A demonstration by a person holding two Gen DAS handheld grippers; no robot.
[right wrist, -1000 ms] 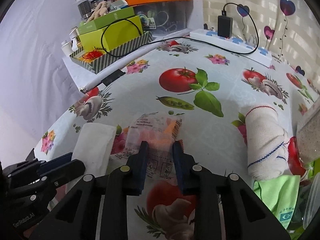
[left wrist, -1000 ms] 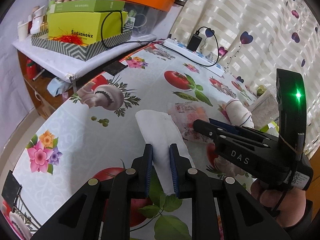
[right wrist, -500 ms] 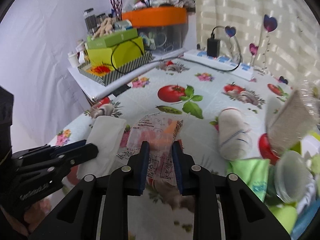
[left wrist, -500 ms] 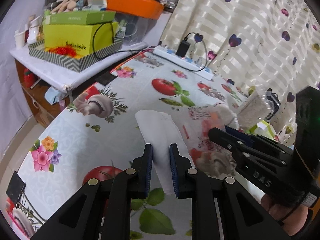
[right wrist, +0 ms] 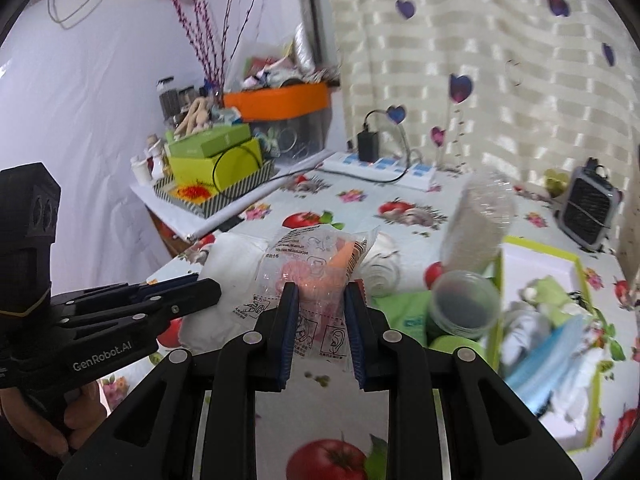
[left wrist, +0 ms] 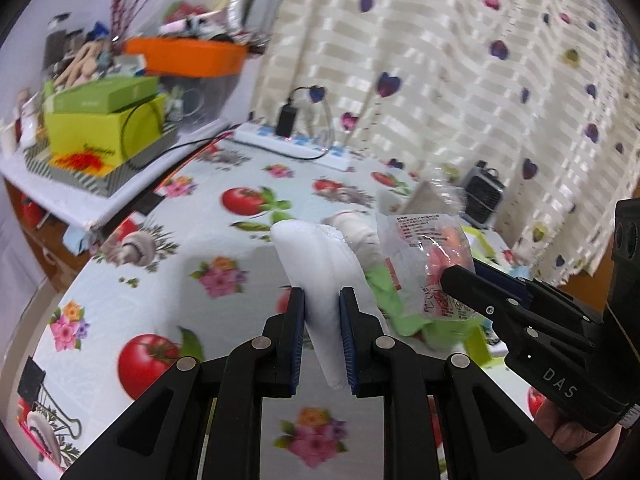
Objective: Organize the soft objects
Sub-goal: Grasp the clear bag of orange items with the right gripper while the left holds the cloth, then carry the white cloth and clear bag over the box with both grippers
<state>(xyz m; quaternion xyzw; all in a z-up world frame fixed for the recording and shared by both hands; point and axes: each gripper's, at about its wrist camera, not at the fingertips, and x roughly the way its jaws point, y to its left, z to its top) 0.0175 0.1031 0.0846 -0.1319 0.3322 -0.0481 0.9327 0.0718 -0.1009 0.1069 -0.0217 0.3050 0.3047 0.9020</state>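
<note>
Vegetable-printed tablecloth (left wrist: 120, 280) lies below both raised loads. Left gripper (left wrist: 322, 312) clamps a folded white cloth pad (left wrist: 316, 264); beside it, right gripper (right wrist: 318, 312) pinches a clear plastic packet of orange earplugs (right wrist: 316, 268), near the table's right edge.

A home: heart-print curtain (right wrist: 500, 92), fruit-patterned tablecloth (left wrist: 168, 280), cluttered shelf (right wrist: 180, 204).

The left hand-held gripper (left wrist: 322, 332) clamps a white folded cloth (left wrist: 320, 264) above the patterned tablecloth (left wrist: 200, 240).
</note>
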